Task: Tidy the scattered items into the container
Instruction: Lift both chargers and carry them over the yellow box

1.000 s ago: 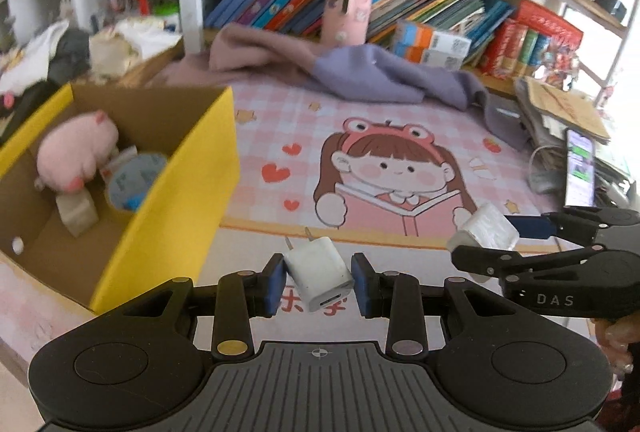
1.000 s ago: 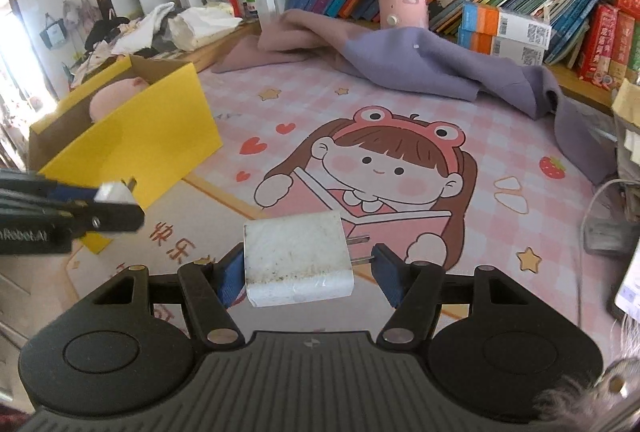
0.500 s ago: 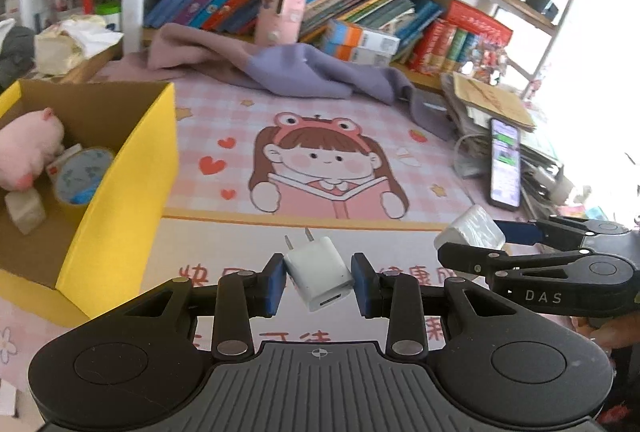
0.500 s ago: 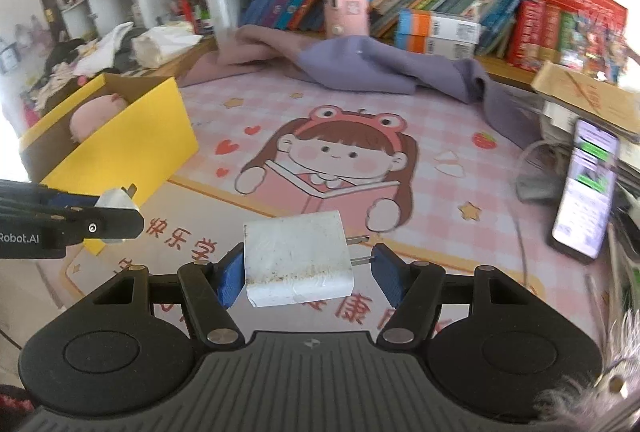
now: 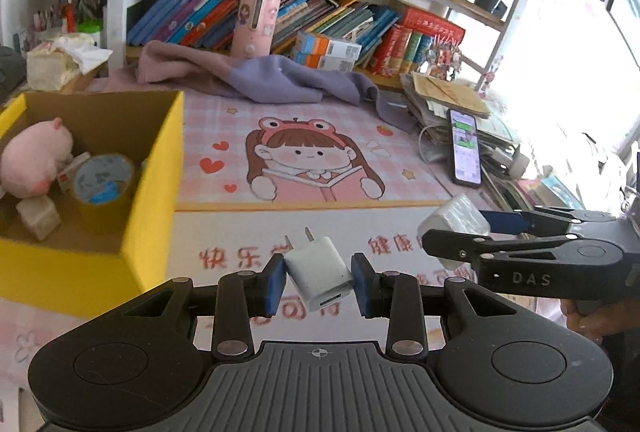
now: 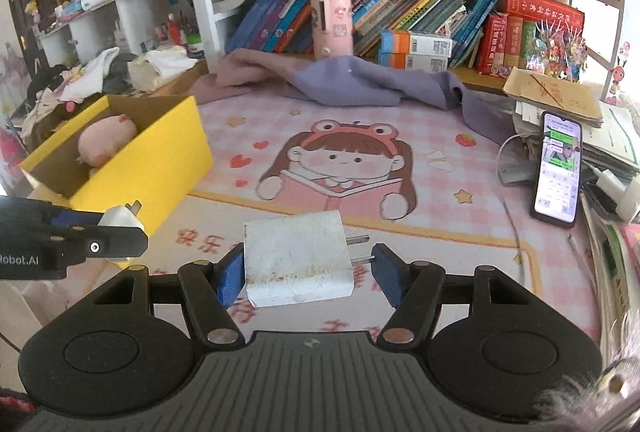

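Chargers fill both my grippers: left gripper [image 5: 319, 282] pinches a small charger [image 5: 319, 274], right gripper [image 6: 306, 270] clamps a large charger [image 6: 298, 258]; neither is yet in the yellow box [image 5: 158, 168], where a plush toy [image 5: 34, 162] and tape roll [image 5: 103, 178] already lie.

So the pink checked desk mat [image 6: 420, 136] with the cartoon girl reading a book is the centre of everything here. Along its far edge there's a crumpled purple and mauve cloth [image 6: 344, 80] draped across, and a pink cylindrical box [image 6: 332, 24] stands upright just behind that, in front of a leaning row of books [image 6: 420, 16]. Two orange and white cartons [image 6: 416, 50] are stacked next to it. Off the mat's right edge a phone [image 6: 558, 172] lies with its screen lit, beside a messy pile of papers [image 6: 560, 100] with a white cable running near it. Past the mat's far left corner sits a bundle of whitish fabric [image 6: 160, 68].
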{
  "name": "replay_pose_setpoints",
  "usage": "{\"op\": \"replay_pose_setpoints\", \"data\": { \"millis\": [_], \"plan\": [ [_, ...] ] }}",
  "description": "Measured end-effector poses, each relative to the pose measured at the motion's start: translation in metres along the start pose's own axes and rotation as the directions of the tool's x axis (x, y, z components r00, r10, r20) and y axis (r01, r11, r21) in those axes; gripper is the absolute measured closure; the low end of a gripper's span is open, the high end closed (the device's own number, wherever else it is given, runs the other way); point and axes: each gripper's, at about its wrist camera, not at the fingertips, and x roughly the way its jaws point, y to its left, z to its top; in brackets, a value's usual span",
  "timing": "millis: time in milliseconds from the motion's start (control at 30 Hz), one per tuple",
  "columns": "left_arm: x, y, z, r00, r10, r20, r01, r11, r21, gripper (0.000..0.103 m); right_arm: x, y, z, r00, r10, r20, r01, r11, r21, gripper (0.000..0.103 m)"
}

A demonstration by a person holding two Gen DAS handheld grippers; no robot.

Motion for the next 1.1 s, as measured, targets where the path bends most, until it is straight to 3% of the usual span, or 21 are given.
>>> {"op": "replay_pose_setpoints", "data": {
  "millis": [333,500,667,1100],
  "plan": [
    [-0.065,0.044,-0.049,1.000,0.000,0.018,0.001,0.999,-0.035,0.069,-0.026,0.080,-0.033,1.000,-0.022,-0.003,0.022,0.999,-0.026,0.040],
    [-0.088,0.063,-0.070,1.000,-0.011,-0.013,0.011,0.998,-0.062,0.069,-0.032,0.121,-0.058,0.998,0.007,-0.059,-0.009,0.999,-0.046,0.040],
    [-0.112,0.073,-0.085,1.000,-0.007,-0.004,0.007,0.997,-0.075,0.069,-0.047,0.150,-0.070,0.998,0.019,-0.062,-0.023,0.998,-0.059,0.040],
    [-0.158,0.104,-0.117,0.997,0.072,0.025,-0.067,0.986,-0.154,0.069,-0.059,0.211,-0.089,0.992,0.094,-0.085,-0.106,0.984,-0.145,0.040]
  ]
}}
